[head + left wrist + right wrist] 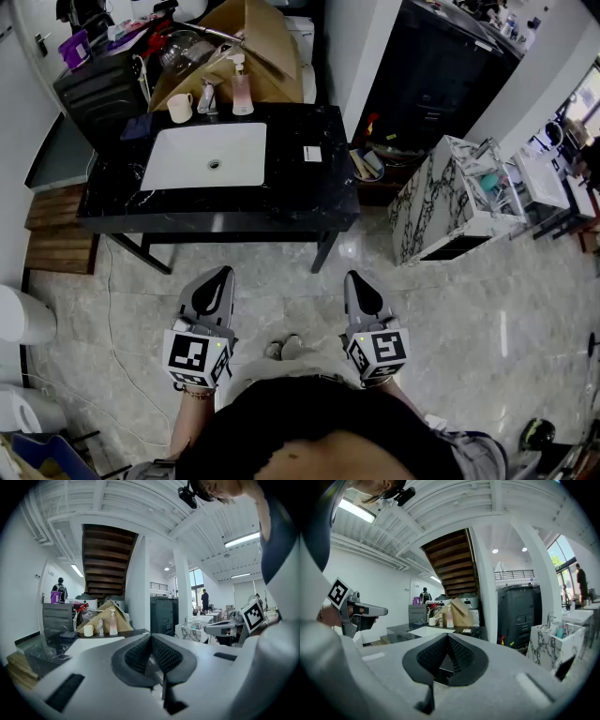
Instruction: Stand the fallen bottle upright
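Counter [300, 192]: glossy black stone, white-veined. Sink [187, 159]: smooth white, glazed. Floor [450, 319]: polished grey tile, reflective. Box [267, 42], upper centre: matt brown cardboard. Slats [52, 230], left edge: bare wood. Left gripper [223, 274] and right gripper [353, 277]: matt grey plastic.

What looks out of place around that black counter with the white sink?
A large brown cardboard box leans tilted at the back of the black counter, odd for a washstand. The pink pump bottle and cream cup stand upright; nothing looks spilled.

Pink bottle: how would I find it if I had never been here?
Look at the black counter with the white sink. Behind the sink stands the pink bottle. It is taller than the cream cup and has a pump top.
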{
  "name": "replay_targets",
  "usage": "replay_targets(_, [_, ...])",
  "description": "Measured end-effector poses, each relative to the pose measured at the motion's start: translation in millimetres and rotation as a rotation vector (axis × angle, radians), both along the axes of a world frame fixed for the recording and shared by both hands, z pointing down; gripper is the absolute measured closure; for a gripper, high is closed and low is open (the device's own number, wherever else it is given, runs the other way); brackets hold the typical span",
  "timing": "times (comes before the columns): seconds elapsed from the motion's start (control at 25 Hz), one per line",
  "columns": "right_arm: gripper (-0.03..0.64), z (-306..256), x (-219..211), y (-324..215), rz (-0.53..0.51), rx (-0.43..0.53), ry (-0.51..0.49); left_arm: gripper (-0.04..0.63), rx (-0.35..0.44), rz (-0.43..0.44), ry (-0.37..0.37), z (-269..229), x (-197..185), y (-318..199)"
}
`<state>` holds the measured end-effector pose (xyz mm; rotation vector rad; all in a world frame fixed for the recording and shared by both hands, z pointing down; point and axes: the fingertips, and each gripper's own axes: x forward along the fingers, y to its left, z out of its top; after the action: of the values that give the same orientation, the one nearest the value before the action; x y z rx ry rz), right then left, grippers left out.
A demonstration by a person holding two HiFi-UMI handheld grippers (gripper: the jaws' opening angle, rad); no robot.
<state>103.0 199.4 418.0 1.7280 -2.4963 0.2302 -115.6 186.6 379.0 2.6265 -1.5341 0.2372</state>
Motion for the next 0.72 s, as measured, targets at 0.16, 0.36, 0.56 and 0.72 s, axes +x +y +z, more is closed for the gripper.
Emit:
replay_targets(0.16, [0.612,1.4,-3.0,-1.9,-0.017,-0.006,-0.002,0.592,-0.001,-0.021,0.063,-0.9,0.8,-1.7])
replay_targets(0.36, [0.612,-1.1,-10.9,-9.5,-0.034,-0.006,-0.008,0.594,0.006,-0.009,0.074,-1.2,4.9,-6.0])
replay_targets(0.56, [0.612,0.2,-9.5,-16.4,-0.04,-0.008,-0.007,0.594,0.011,-0.017,0.006,5.2,6.3,-8.3])
replay_targets(0.72, [0.612,6.7,1.5,-22.8,-0.017,-0.01,-0.014,0.594,-0.012,-0.031,0.021,11.3,3.9,-12.5])
